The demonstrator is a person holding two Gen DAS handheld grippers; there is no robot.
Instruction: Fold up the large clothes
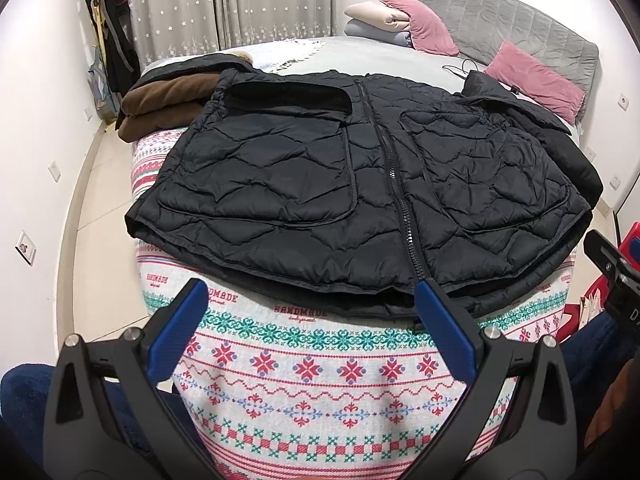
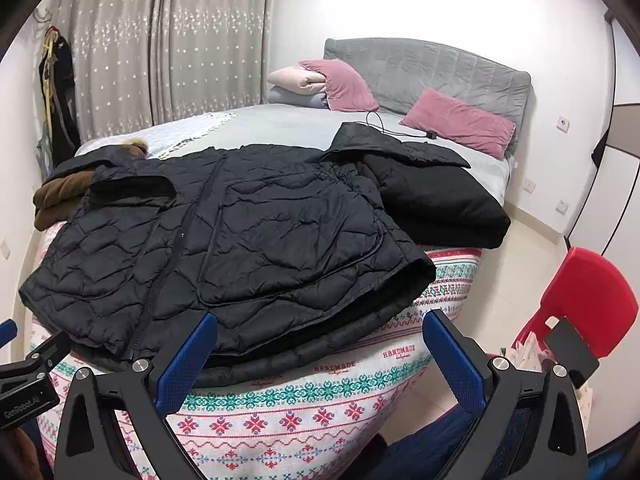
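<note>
1. Your left claw [image 1: 312, 300] is spread wide and released, gripping nothing; its right blue finger [image 1: 442, 316] overlaps the hem of the black quilted jacket [image 1: 360, 176], contact unclear.
2. Your right claw [image 2: 320, 334] is equally wide, holding nothing, its left finger [image 2: 188, 360] over the jacket's hem.
3. The jacket lies flat, zipped, on the patterned blanket [image 1: 320, 380] at the bed's foot, between a brown folded garment [image 1: 160, 104] and a black folded garment [image 2: 436, 196].

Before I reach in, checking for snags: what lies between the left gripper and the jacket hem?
Only patterned blanket, seen in the left wrist view between the left gripper and jacket.
</note>
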